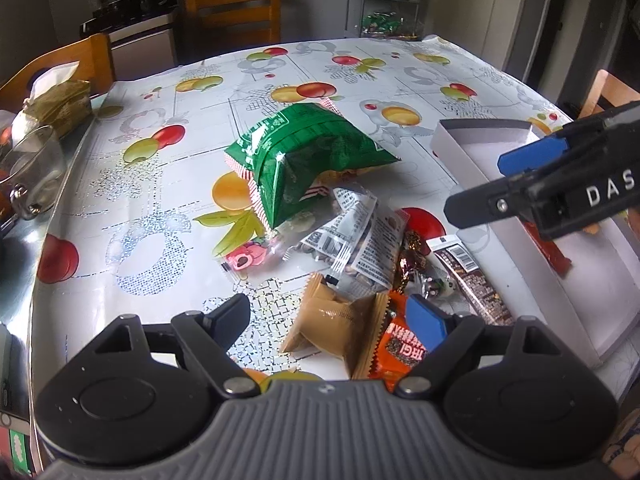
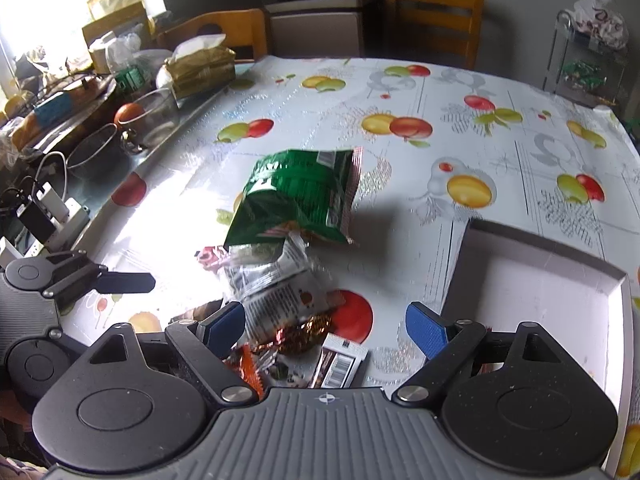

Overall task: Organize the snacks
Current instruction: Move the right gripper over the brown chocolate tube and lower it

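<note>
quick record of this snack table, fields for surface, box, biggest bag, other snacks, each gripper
surface: fruit-print tablecloth
box: white tray, a red packet inside
biggest bag: green bag, on top of the pile
other snacks: clear printed bag, tan packet, orange packet, brown bar
left gripper: open, empty
right gripper: open, empty

Snack pile [image 1: 340, 248] beside white tray [image 1: 600, 300]

One green bag [image 1: 304, 156], one tan packet [image 1: 336, 320], one white tray [image 2: 540, 280], two wooden chairs [image 2: 434, 12]
</note>
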`<state>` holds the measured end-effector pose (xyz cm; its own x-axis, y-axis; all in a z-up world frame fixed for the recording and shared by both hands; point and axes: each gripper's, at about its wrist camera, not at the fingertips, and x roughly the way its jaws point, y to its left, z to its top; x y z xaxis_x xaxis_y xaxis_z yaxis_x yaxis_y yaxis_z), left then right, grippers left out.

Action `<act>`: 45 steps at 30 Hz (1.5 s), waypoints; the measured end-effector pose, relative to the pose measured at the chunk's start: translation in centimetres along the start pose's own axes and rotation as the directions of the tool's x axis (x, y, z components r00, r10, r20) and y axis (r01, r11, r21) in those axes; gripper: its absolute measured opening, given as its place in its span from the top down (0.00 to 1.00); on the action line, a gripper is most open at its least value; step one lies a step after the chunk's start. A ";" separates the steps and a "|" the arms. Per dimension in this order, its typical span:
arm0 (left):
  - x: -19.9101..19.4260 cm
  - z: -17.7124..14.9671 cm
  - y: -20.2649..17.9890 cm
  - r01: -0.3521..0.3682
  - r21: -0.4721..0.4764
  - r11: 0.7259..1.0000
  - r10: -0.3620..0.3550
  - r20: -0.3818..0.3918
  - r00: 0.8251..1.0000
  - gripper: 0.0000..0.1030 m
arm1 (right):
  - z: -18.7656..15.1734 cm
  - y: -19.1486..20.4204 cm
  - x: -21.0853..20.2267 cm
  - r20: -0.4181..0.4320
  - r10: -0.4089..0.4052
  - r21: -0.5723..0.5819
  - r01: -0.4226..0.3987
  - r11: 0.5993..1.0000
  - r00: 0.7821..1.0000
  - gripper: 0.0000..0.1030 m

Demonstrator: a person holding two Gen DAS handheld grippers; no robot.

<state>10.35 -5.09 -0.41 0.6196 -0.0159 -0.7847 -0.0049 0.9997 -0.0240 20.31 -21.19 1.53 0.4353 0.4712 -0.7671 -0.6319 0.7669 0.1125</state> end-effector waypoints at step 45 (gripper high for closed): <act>2.8 0.1 2.1 0.181 0.042 0.983 -0.179 -0.044 0.983 0.42 | -5.3 2.3 2.3 -0.135 -0.084 0.107 0.099 0.989 0.987 0.40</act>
<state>12.11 -3.07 -2.58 0.5749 -0.1958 -0.7944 0.1407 0.9801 -0.1397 16.46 -20.71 -3.31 0.3964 0.3419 -0.8521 -0.5135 0.8519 0.1030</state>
